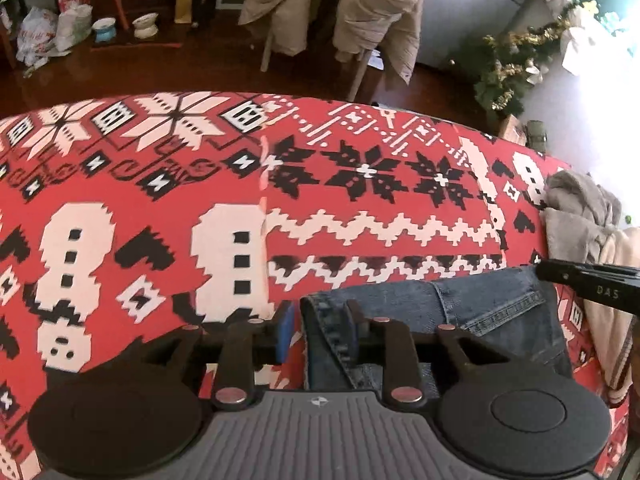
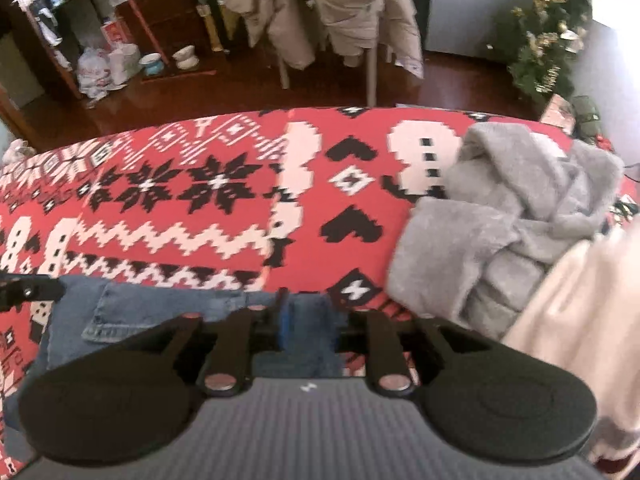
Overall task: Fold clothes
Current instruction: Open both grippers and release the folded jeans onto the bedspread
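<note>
Beyond the far edge of the red patterned cover (image 1: 160, 208) lies a dark glossy wood floor (image 1: 224, 68), with chairs draped in beige cloth (image 1: 372, 12), two small bowls (image 2: 168, 60) by cluttered dark shelves (image 2: 132, 12) at left, and a tinselled tree (image 2: 548, 48) in bright daylight at right.

Blue denim jeans (image 1: 460, 312); red, white, black snowflake-patterned cloth (image 1: 160, 200); grey fleece (image 2: 500, 220).
</note>
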The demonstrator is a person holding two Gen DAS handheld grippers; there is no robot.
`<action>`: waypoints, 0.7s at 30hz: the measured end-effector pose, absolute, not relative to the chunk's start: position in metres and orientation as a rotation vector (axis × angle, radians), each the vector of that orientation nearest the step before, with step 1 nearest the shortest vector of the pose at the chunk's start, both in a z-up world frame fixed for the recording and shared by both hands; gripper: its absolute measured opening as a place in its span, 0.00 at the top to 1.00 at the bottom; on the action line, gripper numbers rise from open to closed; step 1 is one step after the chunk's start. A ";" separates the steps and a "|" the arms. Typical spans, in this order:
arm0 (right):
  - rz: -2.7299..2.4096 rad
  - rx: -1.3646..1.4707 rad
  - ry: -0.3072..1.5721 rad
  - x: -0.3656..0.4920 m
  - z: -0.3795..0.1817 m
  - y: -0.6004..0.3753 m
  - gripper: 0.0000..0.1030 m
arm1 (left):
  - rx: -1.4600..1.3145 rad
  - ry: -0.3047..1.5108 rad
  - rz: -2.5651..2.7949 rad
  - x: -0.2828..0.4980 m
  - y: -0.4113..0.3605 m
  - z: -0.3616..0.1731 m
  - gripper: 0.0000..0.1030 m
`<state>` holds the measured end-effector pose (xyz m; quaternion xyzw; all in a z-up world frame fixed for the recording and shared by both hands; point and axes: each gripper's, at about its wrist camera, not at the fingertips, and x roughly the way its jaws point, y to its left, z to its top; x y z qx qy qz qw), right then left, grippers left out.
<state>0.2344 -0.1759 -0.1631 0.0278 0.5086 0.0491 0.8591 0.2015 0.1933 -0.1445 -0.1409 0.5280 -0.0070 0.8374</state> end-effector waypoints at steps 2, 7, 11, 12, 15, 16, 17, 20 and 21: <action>0.078 0.054 1.073 0.231 -0.158 -0.181 0.82 | -0.297 1.117 -0.017 0.198 0.194 -0.141 0.75; 0.095 0.054 1.044 0.207 -0.135 -0.188 0.76 | -0.229 1.066 -0.024 0.181 0.190 -0.119 0.65; 0.123 -0.007 1.042 0.185 -0.122 -0.182 0.57 | -0.212 1.026 -0.009 0.166 0.186 -0.103 0.56; 0.129 -0.015 1.044 0.180 -0.118 -0.180 0.50 | -0.205 1.014 0.000 0.162 0.185 -0.099 0.55; 0.134 -0.027 1.031 0.161 -0.107 -0.174 0.26 | -0.189 0.977 0.017 0.150 0.182 -0.086 0.47; 0.131 -0.032 1.020 0.154 -0.102 -0.172 0.22 | -0.184 0.967 0.016 0.145 0.181 -0.083 0.43; 0.125 -0.042 1.009 0.148 -0.098 -0.169 0.16 | -0.177 0.957 0.015 0.141 0.180 -0.080 0.42; 0.108 -0.063 0.985 0.131 -0.085 -0.162 0.06 | -0.143 0.946 0.014 0.129 0.177 -0.075 0.34; 0.104 -0.068 0.982 0.127 -0.082 -0.160 0.03 | -0.129 0.951 0.016 0.126 0.176 -0.074 0.34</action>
